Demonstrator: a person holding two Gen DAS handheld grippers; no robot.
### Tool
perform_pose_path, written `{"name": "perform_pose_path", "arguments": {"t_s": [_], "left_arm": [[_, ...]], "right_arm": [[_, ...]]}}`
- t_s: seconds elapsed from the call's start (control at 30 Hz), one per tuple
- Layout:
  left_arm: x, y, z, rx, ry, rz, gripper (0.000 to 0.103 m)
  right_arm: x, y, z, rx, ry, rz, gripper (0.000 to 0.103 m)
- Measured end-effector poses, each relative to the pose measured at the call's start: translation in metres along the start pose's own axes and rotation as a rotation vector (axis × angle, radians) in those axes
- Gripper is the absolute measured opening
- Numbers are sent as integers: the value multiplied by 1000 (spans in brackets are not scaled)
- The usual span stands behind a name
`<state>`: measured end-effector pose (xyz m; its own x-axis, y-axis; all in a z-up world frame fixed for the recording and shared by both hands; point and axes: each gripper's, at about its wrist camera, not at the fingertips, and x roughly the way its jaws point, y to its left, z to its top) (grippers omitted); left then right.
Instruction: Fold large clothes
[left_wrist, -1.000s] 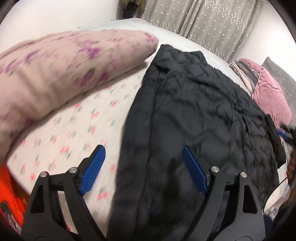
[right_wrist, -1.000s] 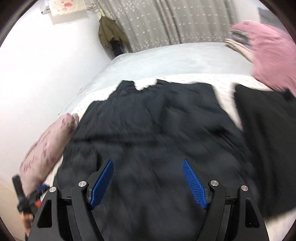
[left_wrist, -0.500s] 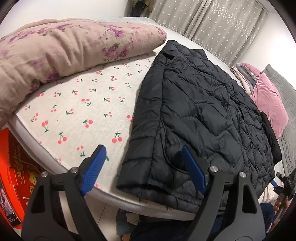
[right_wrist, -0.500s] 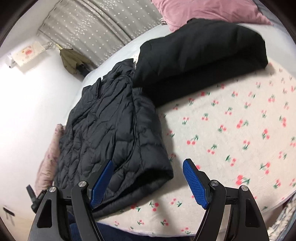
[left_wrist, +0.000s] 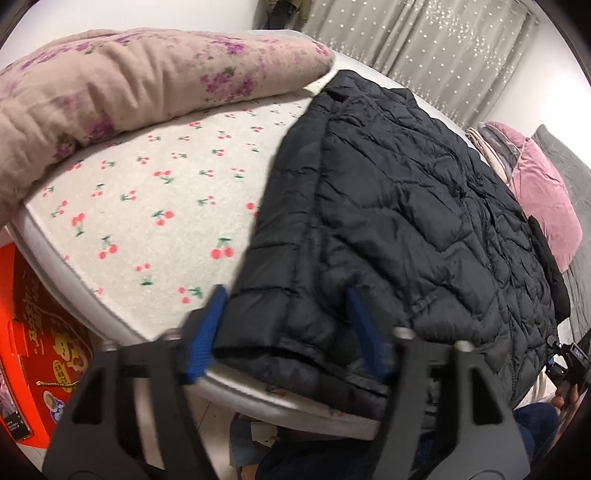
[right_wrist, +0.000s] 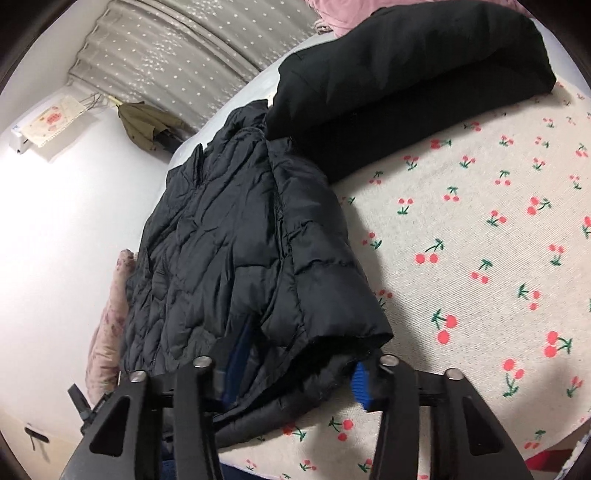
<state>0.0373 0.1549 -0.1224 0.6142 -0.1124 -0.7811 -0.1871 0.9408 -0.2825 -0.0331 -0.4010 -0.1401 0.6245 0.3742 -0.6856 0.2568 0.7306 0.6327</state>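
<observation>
A black quilted puffer jacket (left_wrist: 406, 206) lies spread on the cherry-print bed cover (left_wrist: 155, 206), its hem at the near bed edge. My left gripper (left_wrist: 288, 328) straddles the jacket's left hem corner, jaws partly closed around the fabric, blue pads (left_wrist: 207, 332) at each side of it. In the right wrist view the jacket (right_wrist: 229, 251) shows its right hem corner and sleeve. My right gripper (right_wrist: 295, 373) straddles that corner, jaws narrowed around the padded hem; its left finger is partly hidden by fabric.
A floral pink quilt roll (left_wrist: 122, 85) lies at the bed's left. A folded black garment (right_wrist: 406, 74) lies right of the jacket. Pink pillows (left_wrist: 546, 192) are at the head. An orange box (left_wrist: 33, 350) stands on the floor left. Curtains (left_wrist: 424, 44) hang behind.
Both grippers moved forward onto the jacket's hem corners and their jaws narrowed around the fabric; half a second ago both were wide open just short of it.
</observation>
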Motion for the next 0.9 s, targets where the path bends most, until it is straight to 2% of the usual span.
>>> {"name": "perform_pose_path", "arguments": {"t_s": [0.03, 0.17, 0.23, 0.3, 0.33, 0.4, 0.63, 0.9], "left_arm": [[2, -2, 1, -2, 5, -7, 47], [7, -10, 3, -23, 10, -22, 26], [9, -12, 4, -35, 10, -36, 20], [11, -14, 4, -36, 12, -46, 15], [11, -14, 4, -42, 11, -51, 13], [10, -12, 6, -61, 7, -65, 10], [-20, -6, 15, -137, -58, -104, 7], [-69, -15, 36, -113, -165, -102, 7]], "right_arm": [[1, 0, 0, 2, 3, 10, 41], [5, 1, 2, 2, 16, 21, 36], [11, 3, 1, 2, 26, 22, 30], [13, 3, 0, 3, 25, 22, 15], [13, 2, -1, 4, 16, 37, 13], [8, 3, -2, 0, -11, 59, 9], [-18, 25, 3, -46, -65, 95, 6], [-60, 59, 12, -89, -132, 183, 5]]}}
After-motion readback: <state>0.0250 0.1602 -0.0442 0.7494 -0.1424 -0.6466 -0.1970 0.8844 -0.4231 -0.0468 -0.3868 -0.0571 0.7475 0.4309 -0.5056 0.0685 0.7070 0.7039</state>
